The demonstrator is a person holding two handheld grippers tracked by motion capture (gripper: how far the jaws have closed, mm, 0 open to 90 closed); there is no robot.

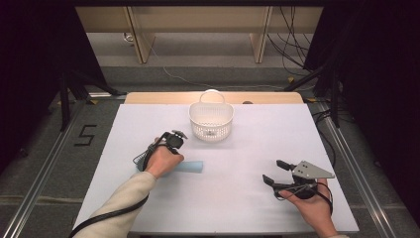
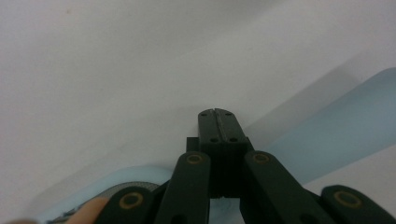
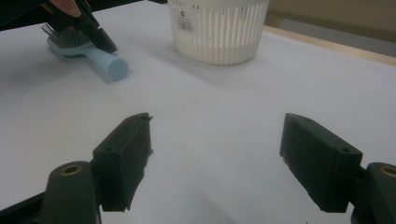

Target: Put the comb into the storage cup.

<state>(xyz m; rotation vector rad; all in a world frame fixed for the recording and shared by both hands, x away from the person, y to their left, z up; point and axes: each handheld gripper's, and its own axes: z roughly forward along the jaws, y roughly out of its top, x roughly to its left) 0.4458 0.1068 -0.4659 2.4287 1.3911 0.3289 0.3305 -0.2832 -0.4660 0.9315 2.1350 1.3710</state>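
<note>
Left gripper view: left gripper (image 2: 218, 116) jaws shut, empty, over brush (image 1: 190, 167) near table (image 1: 247, 208) left edge. Open before handle. Right gripper (image 3: 217, 158) wide open, empty.

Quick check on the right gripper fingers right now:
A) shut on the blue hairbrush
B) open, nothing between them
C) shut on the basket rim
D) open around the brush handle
B: in the right gripper view the right gripper has its fingers spread wide over bare white table, while the blue hairbrush and the white basket lie farther off.
</note>
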